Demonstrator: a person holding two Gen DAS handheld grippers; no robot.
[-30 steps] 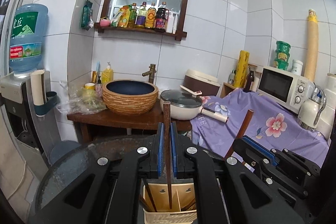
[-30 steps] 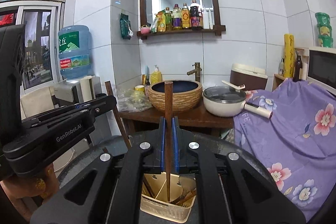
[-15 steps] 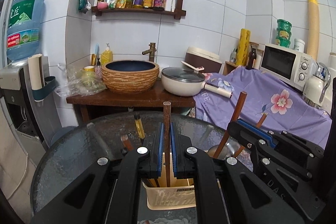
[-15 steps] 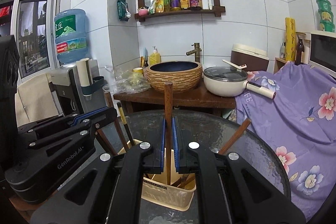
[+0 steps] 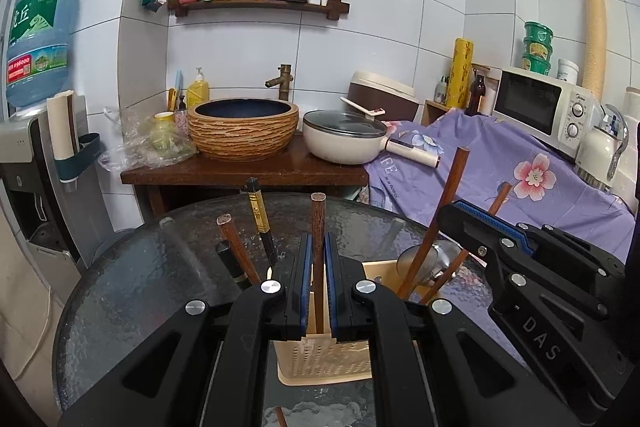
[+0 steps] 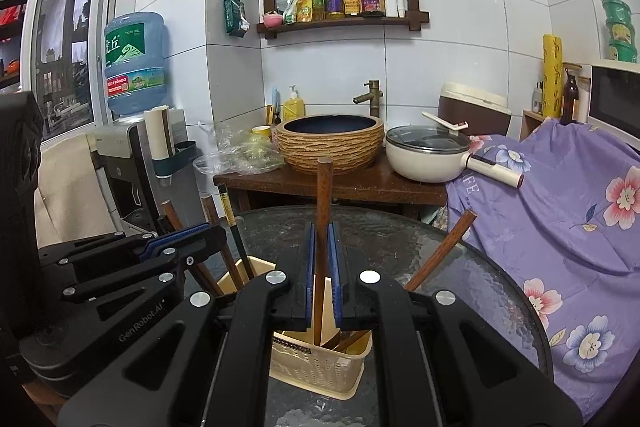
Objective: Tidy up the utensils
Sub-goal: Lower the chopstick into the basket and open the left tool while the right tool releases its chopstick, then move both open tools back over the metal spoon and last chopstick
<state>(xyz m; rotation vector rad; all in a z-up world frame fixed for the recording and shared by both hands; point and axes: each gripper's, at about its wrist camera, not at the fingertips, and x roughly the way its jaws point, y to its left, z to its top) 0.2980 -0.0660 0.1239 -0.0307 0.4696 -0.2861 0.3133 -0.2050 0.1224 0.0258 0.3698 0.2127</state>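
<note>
Left gripper [image 5: 316, 267], right gripper [image 6: 322, 255]: each clamped on one upright brown chopstick [image 5: 318, 247] over cream basket [image 6: 316, 367], glass worktop [image 6: 460, 267].

White tiled wall [image 5: 400, 27], wood-framed mirror shelf [image 5: 264, 3], wooden washstand [image 5: 248, 175], purple floral cloth [image 6: 560, 219]

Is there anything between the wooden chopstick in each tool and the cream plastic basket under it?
Nothing visible blocks them. The left tool and the right tool each hold a brown wooden chopstick whose lower end already reaches into the cream plastic basket, beside utensils already standing there.
</note>
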